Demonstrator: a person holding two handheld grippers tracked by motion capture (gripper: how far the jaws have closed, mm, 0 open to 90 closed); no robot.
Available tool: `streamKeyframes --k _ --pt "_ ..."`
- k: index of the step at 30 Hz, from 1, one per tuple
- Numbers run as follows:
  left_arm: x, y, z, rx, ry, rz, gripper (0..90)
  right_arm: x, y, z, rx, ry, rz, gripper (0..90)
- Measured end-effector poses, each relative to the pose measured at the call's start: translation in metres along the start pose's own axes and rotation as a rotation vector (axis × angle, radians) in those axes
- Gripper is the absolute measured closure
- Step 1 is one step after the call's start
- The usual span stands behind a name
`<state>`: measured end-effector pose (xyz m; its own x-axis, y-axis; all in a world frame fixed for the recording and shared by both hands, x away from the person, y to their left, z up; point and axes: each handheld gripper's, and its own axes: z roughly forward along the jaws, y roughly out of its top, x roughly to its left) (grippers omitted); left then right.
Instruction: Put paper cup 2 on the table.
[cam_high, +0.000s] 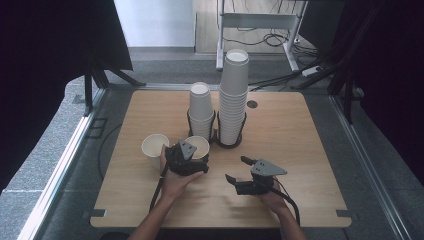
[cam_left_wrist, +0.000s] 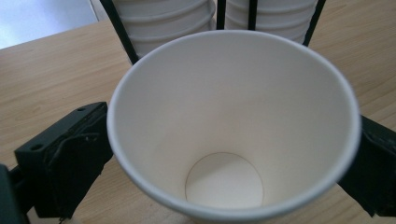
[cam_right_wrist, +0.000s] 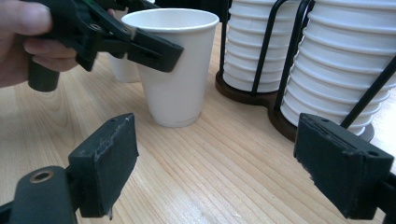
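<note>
An empty white paper cup (cam_high: 199, 145) (cam_left_wrist: 233, 121) (cam_right_wrist: 177, 70) stands upright on the wooden table (cam_high: 300, 150), just in front of the cup racks. My left gripper (cam_high: 196, 151) (cam_left_wrist: 224, 158) is shut on it, one jaw against each side of its wall; one of its fingers (cam_right_wrist: 152, 49) presses the cup below the rim. A second loose cup (cam_high: 154, 148) (cam_right_wrist: 122, 70) stands to its left. My right gripper (cam_high: 235, 169) (cam_right_wrist: 219, 144) is open and holds nothing, low over the table to the right of the held cup.
Two black wire racks hold nested cups behind the held cup: a short stack (cam_high: 201, 107) (cam_right_wrist: 252, 42) and a taller stack (cam_high: 234, 92) (cam_right_wrist: 345, 56). A cable grommet (cam_high: 252, 104) sits in the table behind them. Dark curtains flank both sides.
</note>
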<state>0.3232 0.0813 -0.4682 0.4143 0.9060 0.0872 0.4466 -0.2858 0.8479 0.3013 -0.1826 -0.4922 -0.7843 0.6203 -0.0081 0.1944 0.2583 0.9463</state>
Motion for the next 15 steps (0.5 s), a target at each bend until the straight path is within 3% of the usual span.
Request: streamKeyframes --k 10,15 --pt "0.003 -0.002 -0.026 -0.030 -0.010 -0.010 0.0 0.001 0.001 -0.001 -0.007 0.000 -0.001 13.5" --pt "0.006 -0.007 -0.040 -0.038 -0.072 -0.020 0.0 0.000 0.001 -0.002 -0.007 -0.003 0.002 13.5"
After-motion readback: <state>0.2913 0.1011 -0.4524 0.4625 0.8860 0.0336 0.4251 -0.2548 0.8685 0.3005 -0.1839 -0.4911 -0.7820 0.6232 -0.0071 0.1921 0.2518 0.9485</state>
